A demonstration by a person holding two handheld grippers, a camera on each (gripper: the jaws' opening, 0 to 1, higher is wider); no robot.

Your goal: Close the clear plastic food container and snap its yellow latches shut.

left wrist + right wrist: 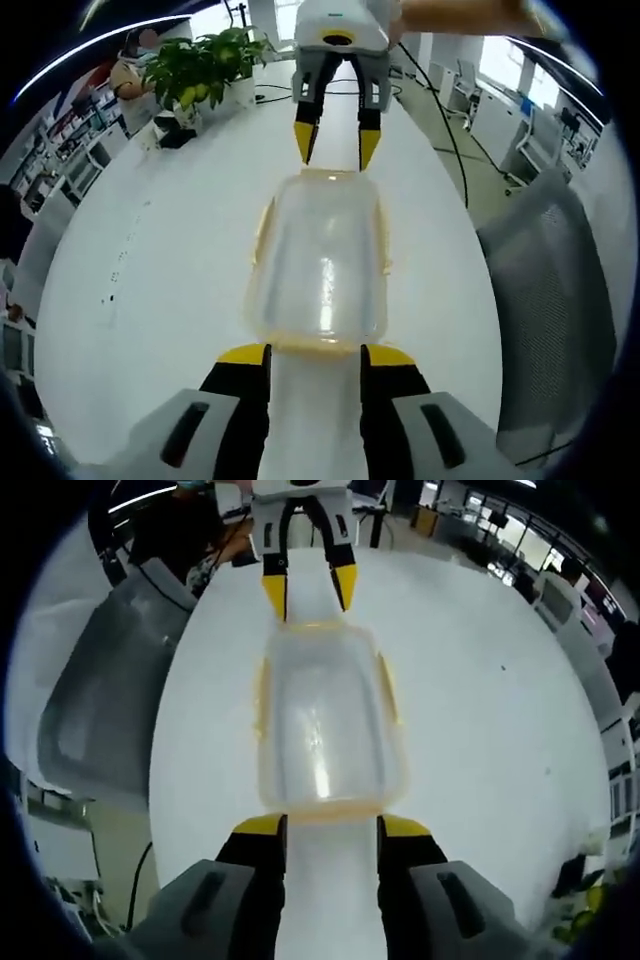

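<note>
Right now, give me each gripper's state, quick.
Left gripper: open, holding nothing, at one end of the clear container.
Right gripper: open, holding nothing, at the opposite end.

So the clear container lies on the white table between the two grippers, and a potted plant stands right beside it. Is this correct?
Not quite. The clear container does lie on the white table between the left gripper and the right gripper, but the left gripper view shows the potted plant standing far off, at the table's far end.
</note>
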